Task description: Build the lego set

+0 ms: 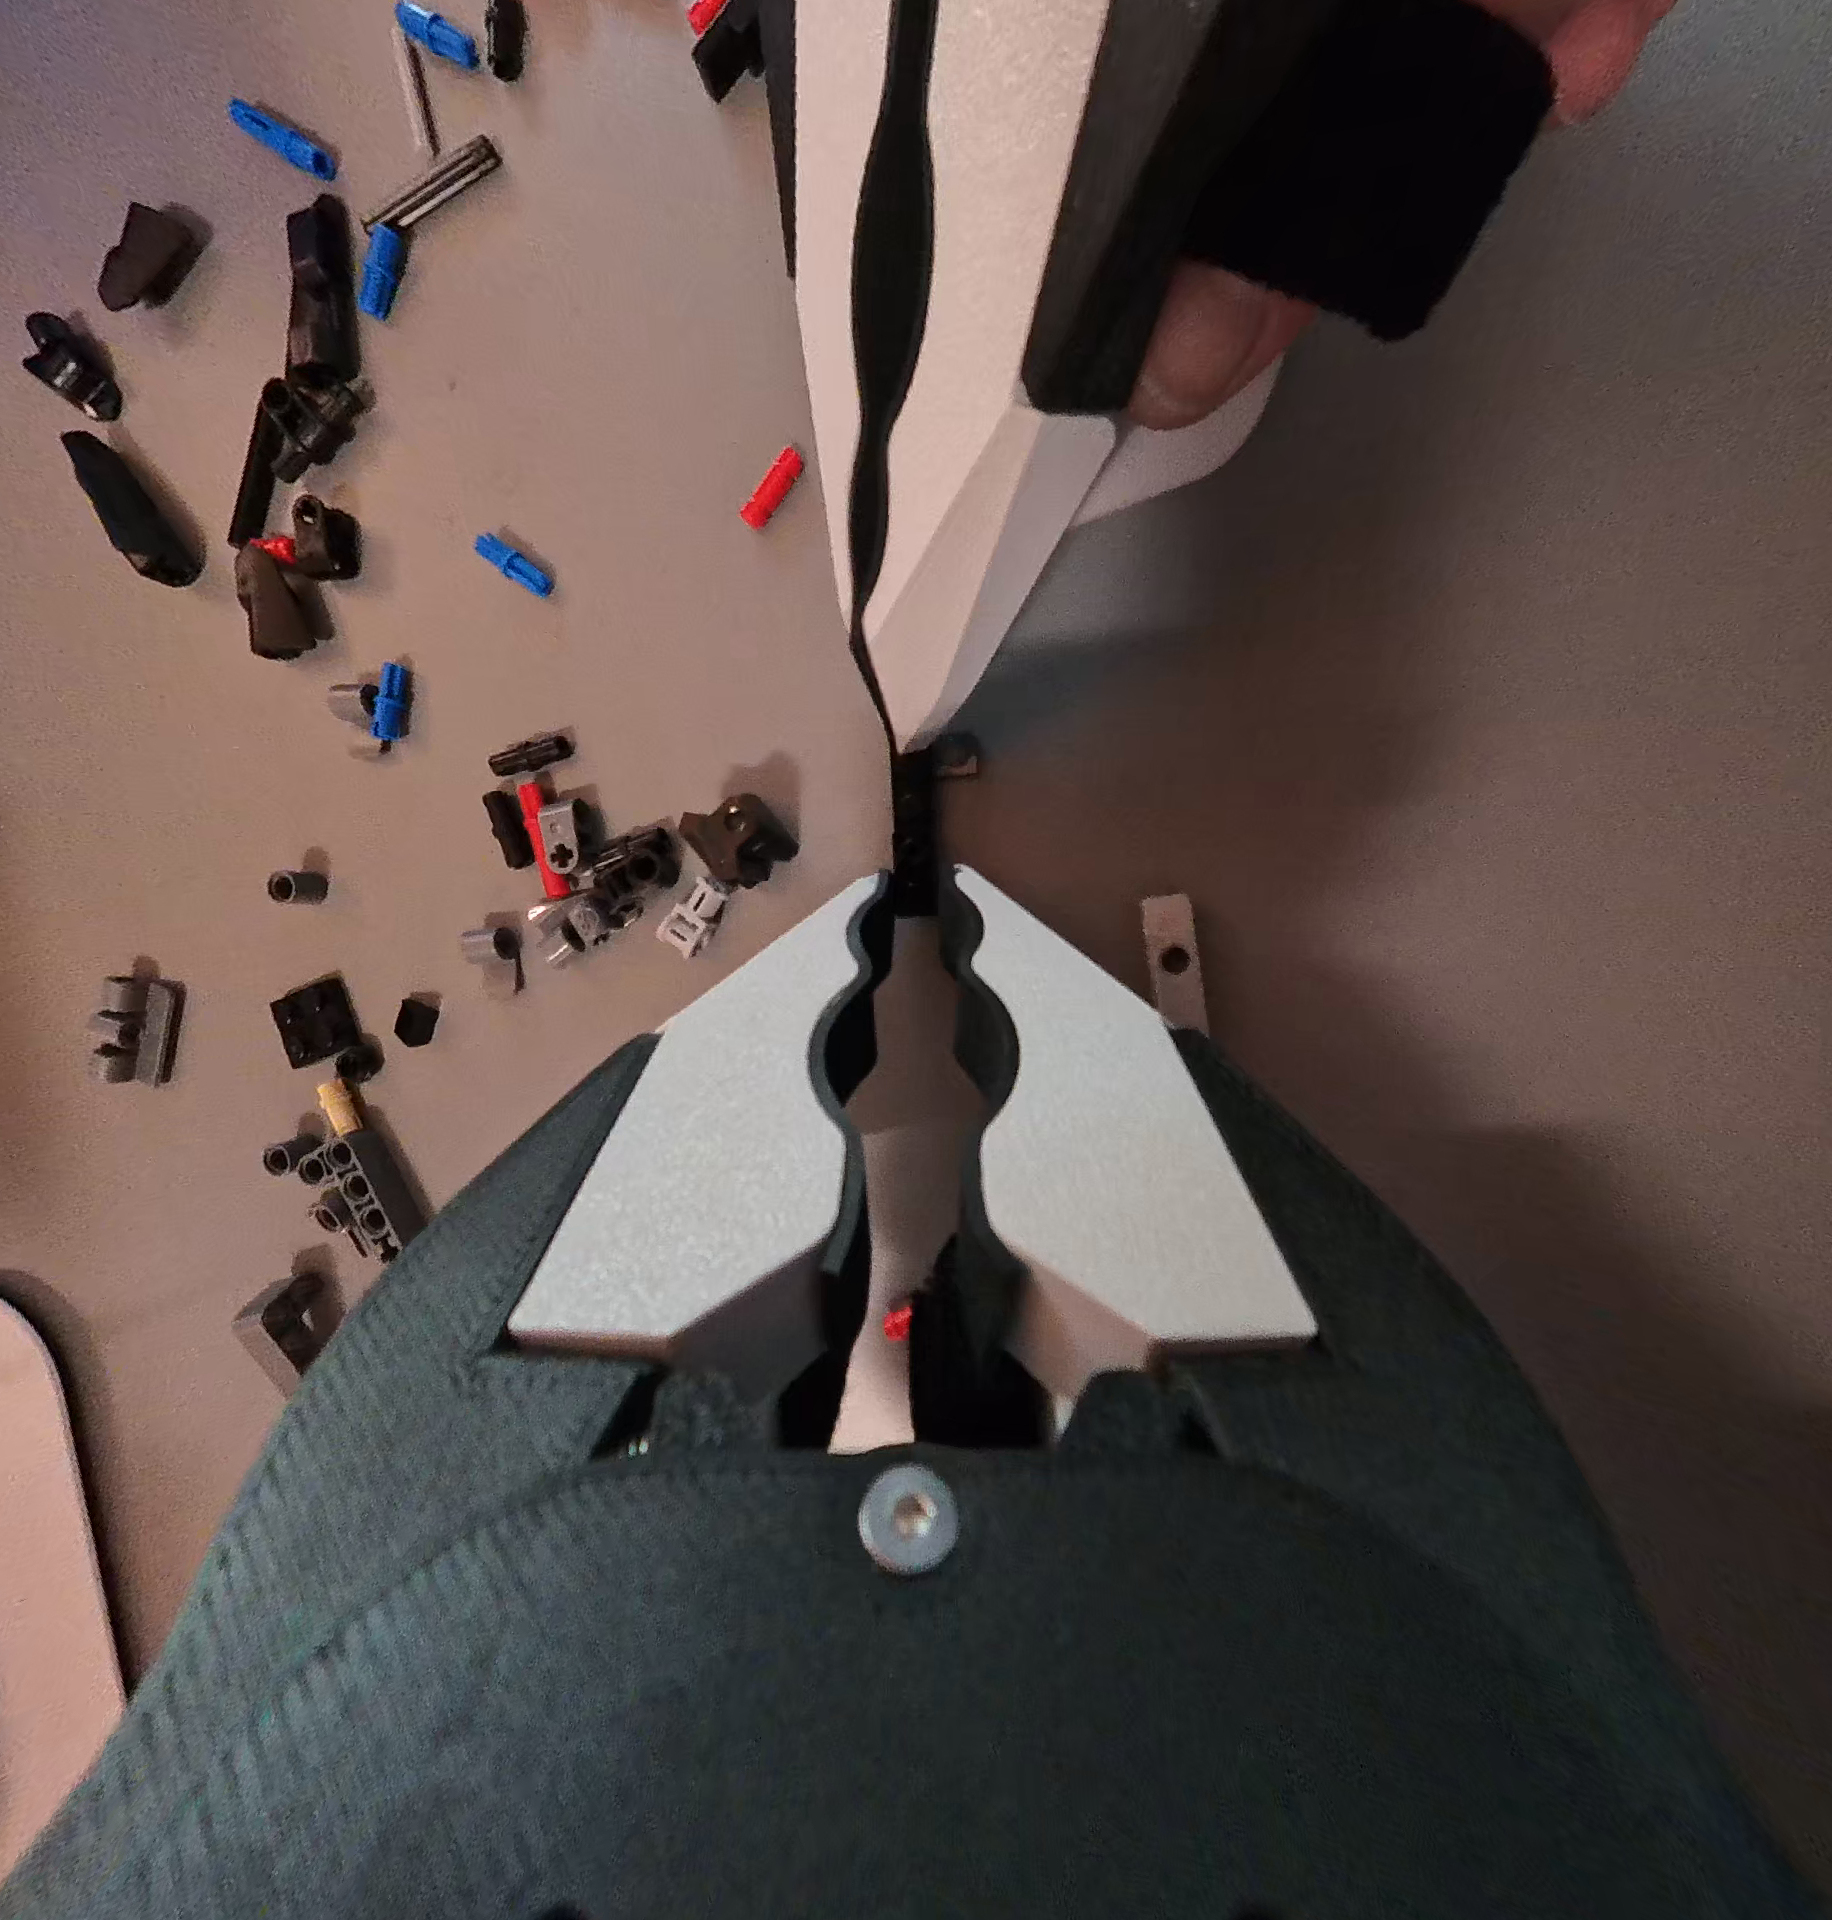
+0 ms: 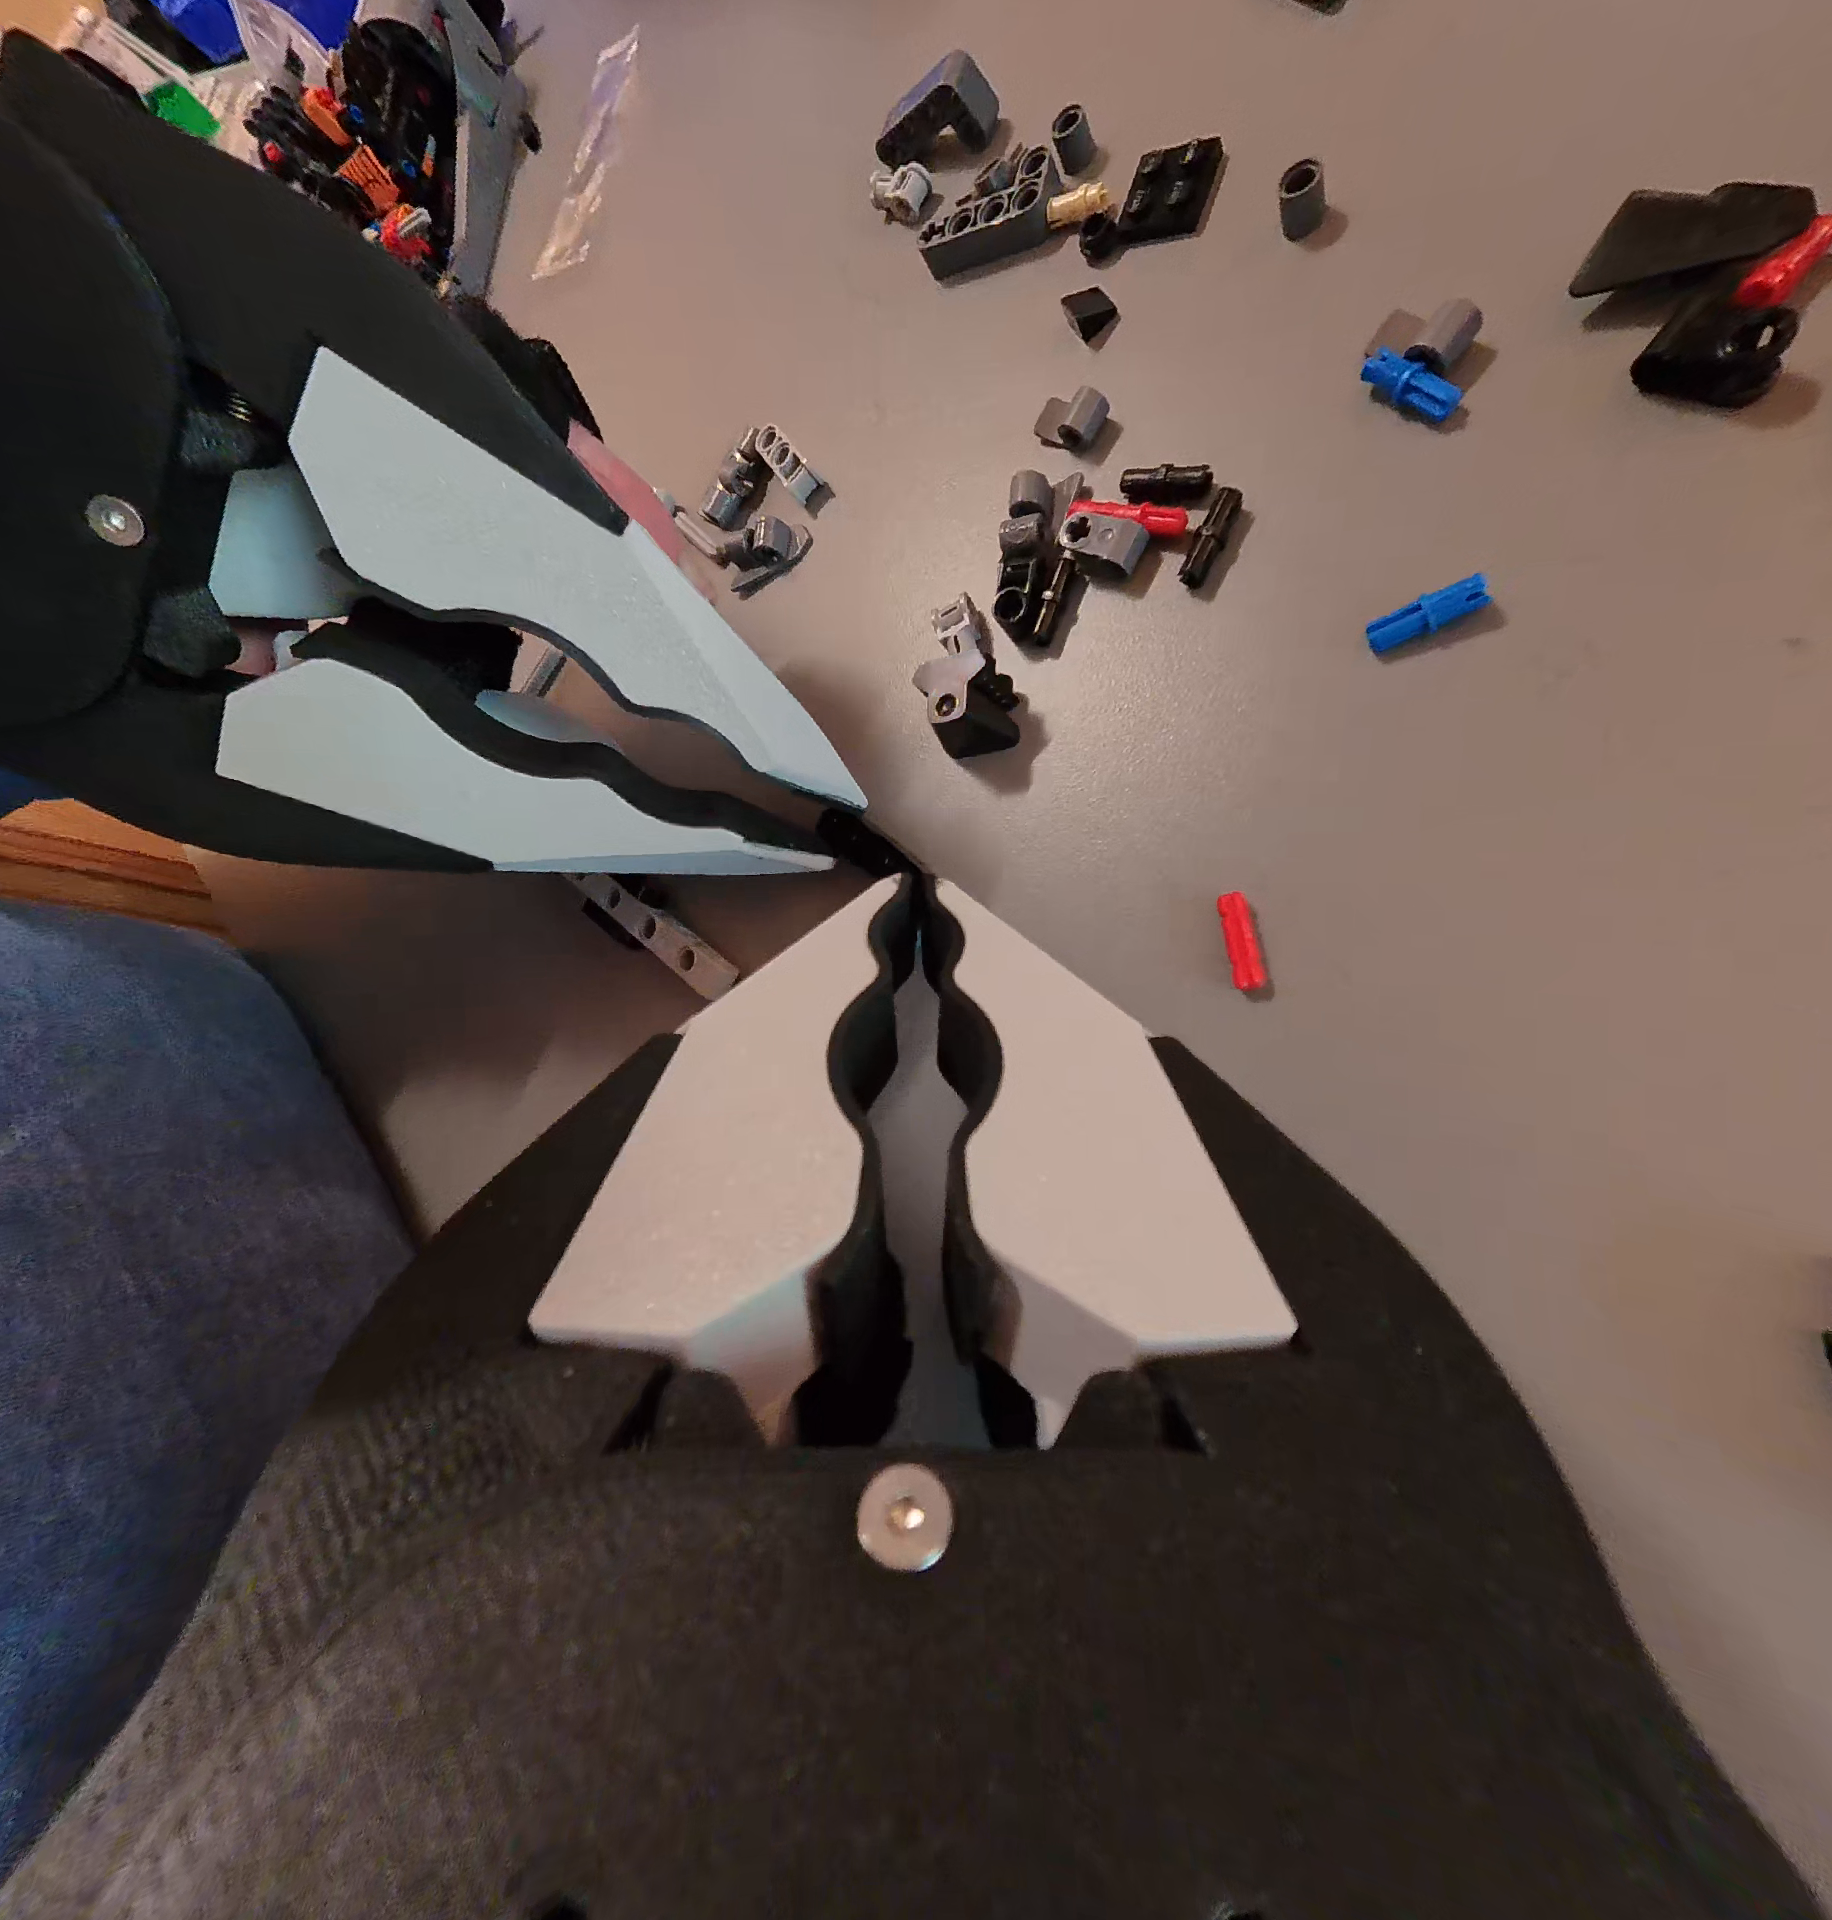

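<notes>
Both grippers meet tip to tip over the grey table (image 1: 1514,727), clamped on the same small black piece (image 1: 914,831). The left gripper (image 1: 917,894) has its fingers drawn nearly together around the near end of that piece, a short black beam with holes. The right gripper (image 1: 896,727) pinches the far end, its tips closed to a thin line. In the right wrist view the same meeting shows: the right gripper (image 2: 914,883) closed tight at its tips, the left gripper (image 2: 844,831) coming in from the left with the black piece (image 2: 870,844) caught between them. Whether this is 1 part or 2 being pressed together I cannot tell.

My judgement of the risk: the hold is at the very tips on both sides, so any twist or uneven push could make the piece pivot and spring out, or a pin could seat crooked.

Just beside the grip lies a light grey beam (image 1: 1170,961) on the table, partly under the left gripper. A red pin (image 2: 1242,940) lies near on the open side, a blue pin (image 2: 1426,613) farther off, and a loose cluster of black and grey connectors (image 2: 1088,540) beyond. None of these blocks the tips, though a dropped piece could get lost among them
</notes>
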Tool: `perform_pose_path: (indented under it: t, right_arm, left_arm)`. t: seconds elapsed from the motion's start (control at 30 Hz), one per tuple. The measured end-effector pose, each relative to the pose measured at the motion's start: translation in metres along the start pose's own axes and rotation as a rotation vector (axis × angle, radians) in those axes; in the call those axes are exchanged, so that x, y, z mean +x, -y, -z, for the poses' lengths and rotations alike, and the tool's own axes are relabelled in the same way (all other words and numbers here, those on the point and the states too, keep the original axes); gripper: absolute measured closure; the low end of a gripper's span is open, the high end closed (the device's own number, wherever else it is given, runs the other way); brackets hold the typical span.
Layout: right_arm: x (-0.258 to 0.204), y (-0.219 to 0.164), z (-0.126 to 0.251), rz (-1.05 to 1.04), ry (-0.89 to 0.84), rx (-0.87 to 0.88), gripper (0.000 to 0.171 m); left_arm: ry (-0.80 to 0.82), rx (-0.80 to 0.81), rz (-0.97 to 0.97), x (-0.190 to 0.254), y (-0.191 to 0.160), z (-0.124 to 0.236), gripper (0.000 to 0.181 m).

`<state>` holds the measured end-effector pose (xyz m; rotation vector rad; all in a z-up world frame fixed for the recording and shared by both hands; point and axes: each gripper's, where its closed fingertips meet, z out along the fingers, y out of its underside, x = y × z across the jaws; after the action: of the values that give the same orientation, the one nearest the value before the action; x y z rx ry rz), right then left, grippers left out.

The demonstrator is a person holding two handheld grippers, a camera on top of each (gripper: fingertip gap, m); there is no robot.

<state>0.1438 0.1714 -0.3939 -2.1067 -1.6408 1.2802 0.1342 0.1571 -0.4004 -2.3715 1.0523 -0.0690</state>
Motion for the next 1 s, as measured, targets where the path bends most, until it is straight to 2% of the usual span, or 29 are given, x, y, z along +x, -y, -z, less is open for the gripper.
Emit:
perform_pose_path:
  t: [1.0]
  right_arm:
    - [0.0015, 0.0014, -0.0011, -0.109, 0.082, 0.02, 0.171]
  left_arm:
    - [-0.056, 0.021, 0.026, 0.0003, 0.006, -0.0041, 0.174]
